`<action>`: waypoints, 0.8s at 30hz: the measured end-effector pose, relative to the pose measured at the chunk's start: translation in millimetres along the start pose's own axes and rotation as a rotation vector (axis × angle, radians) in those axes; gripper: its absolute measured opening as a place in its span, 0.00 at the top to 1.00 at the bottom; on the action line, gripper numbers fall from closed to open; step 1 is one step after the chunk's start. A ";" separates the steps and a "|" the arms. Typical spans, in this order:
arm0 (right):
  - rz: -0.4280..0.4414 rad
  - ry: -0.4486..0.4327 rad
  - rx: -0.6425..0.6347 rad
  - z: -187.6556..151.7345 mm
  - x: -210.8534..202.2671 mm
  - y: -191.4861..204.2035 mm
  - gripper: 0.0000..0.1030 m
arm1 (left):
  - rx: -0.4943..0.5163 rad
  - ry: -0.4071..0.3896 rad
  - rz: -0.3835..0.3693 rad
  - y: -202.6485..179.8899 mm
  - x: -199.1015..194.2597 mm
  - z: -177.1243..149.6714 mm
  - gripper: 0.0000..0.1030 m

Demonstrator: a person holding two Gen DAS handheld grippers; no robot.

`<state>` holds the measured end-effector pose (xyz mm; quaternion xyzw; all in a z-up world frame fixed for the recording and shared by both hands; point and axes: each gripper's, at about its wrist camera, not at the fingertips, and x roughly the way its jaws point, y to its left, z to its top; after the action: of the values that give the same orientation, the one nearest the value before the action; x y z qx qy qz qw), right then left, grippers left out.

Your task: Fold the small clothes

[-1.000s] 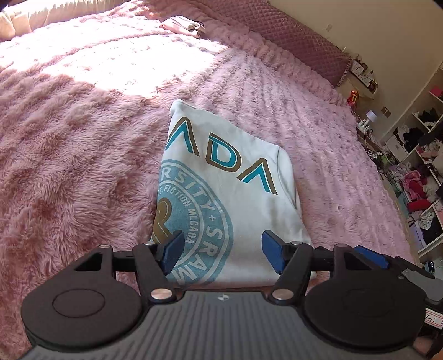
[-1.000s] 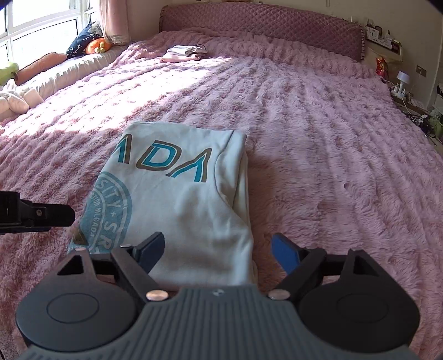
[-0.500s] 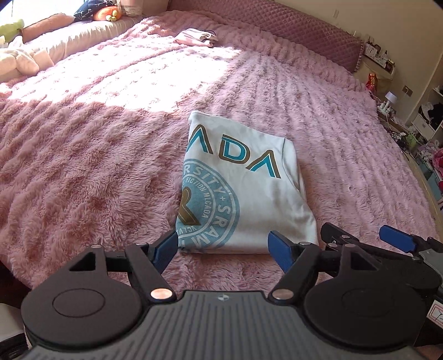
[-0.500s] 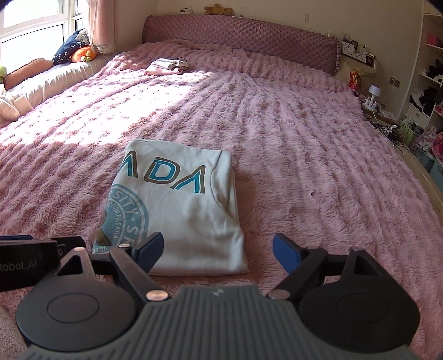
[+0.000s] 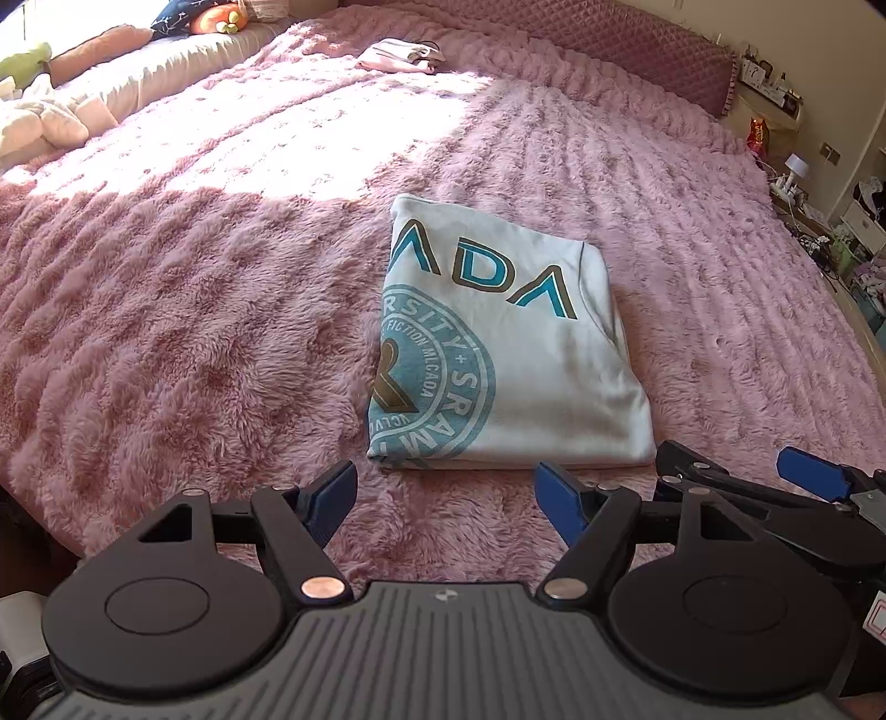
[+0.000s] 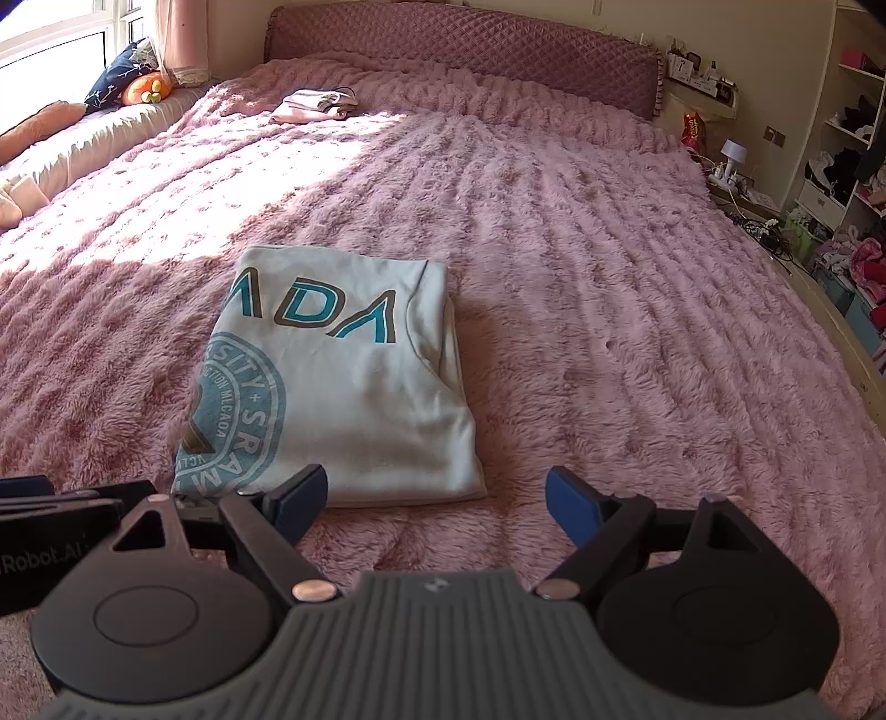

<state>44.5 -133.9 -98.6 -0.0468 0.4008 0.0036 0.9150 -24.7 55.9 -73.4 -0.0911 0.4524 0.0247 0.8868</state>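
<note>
A pale grey-white t-shirt [image 5: 531, 354] with teal lettering and a round teal print lies folded into a flat rectangle on the pink fluffy bedspread [image 5: 194, 310]. My left gripper [image 5: 446, 501] hovers open just short of the shirt's near edge, nothing between its blue pads. In the right wrist view the same shirt [image 6: 360, 387] lies ahead and to the left. My right gripper [image 6: 434, 501] is open above the bedspread [image 6: 637, 332], its left pad over the shirt's near edge without touching. The right gripper [image 5: 736, 476] also shows at the lower right of the left wrist view.
A small folded pile of pink and white clothes [image 6: 315, 105] rests near the quilted headboard [image 6: 470, 50]. Cushions and soft toys [image 6: 138, 83] line the window side. On the right stand a bedside shelf with a lamp [image 6: 731, 152] and cluttered open shelving [image 6: 853, 166].
Both grippers have drawn back and up from the folded shirt, which now lies whole in view ahead of them. The left jaws stand slightly wider. The shirt has not moved.
</note>
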 end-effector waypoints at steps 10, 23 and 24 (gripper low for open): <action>0.006 0.033 -0.017 0.3 6.1 5.7 0.21 | -0.014 0.040 0.005 4.2 6.8 -0.5 0.20; 0.002 0.044 -0.029 3.2 10.0 7.3 0.21 | 0.000 0.067 0.010 1.3 11.5 6.1 0.24; 0.001 0.045 -0.031 3.6 10.6 6.5 0.21 | 0.000 0.069 0.010 1.0 12.0 6.3 0.24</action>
<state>54.0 -127.4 -104.5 -0.0606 0.4212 0.0093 0.9049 -12.7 57.6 -79.6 -0.0893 0.4832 0.0261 0.8706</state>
